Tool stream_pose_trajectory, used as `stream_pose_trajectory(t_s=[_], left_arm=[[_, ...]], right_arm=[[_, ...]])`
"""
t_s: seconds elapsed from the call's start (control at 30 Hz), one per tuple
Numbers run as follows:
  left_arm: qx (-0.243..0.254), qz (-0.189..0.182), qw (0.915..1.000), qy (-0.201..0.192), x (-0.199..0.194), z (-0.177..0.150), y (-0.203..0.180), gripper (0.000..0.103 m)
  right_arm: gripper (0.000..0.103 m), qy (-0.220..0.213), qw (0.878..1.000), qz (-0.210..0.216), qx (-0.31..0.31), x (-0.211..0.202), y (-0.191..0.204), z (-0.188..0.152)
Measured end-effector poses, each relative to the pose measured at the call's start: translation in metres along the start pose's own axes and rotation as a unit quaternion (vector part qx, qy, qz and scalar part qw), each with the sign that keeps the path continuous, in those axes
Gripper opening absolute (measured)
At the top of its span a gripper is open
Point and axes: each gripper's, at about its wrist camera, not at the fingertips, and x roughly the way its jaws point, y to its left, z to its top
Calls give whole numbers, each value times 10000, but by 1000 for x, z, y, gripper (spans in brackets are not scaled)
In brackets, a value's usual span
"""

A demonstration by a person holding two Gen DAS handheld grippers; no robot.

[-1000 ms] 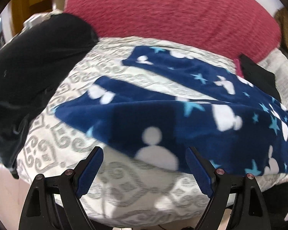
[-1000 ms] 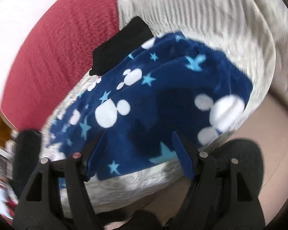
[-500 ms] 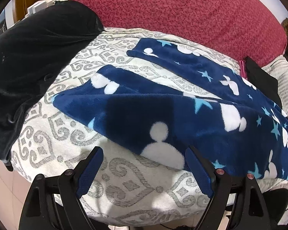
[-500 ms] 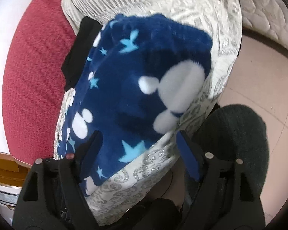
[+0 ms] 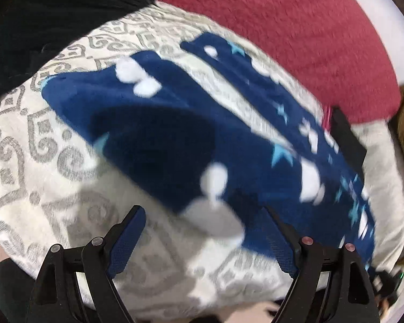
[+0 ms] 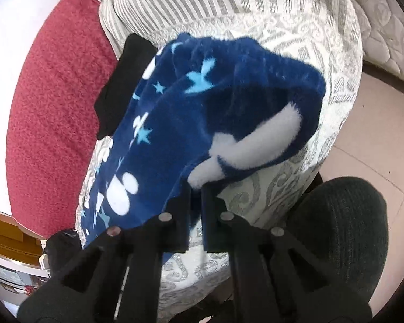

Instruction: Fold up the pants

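only right tongs (image 6: 196, 188) — pants (image 6: 202, 113) pinched

Pants (image 5: 229, 134) on cushion (image 5: 54, 148), pillow (image 5: 296, 40) behind.

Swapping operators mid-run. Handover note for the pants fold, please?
Right gripper: shut on the near edge of the blue fleece pants, at the waist end, lifting it.
Left gripper: open, empty, over the near leg hem, nothing between the fingers.
Pants lie spread lengthwise on the patterned cushion, legs apart.
Done: right grasp only. Left: grab the hem, make every fold.
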Motion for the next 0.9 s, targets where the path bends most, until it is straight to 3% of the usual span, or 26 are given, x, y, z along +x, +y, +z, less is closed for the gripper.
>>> stream_pose_trajectory(t_s=[0.03,0.07,0.13,0.17,0.2,0.3,0.53,0.9], left_arm=[[-98,-36,9999,8,2,4,1,86],[-162,-72,9998,-16,3,7,2,77],[-324,-188,9993,48,10,13,6,50],[-454,-236,9986,96,15,17,9,26],[-592,-211,9980,106,17,19,14,9],[-870,-478,9951,8,12,21,22,7],[-127,-347,9975,-610,-30,30,-14,6],[686,-388,9870,-1400,-85,72,-83,6]], right_arm=[[7,-38,10000,-9,-45,-2,1,1],[7,-90,9999,-21,-116,-6,4,1],[7,-168,9996,-25,-224,-12,9,1],[7,-199,9994,-29,-275,-15,9,-1],[7,-246,9990,-49,-357,-17,13,-1],[7,-367,9974,-157,-597,-20,25,-1],[7,-687,9935,-197,-888,-32,44,2],[7,-1439,9795,129,-1407,-65,89,24]])
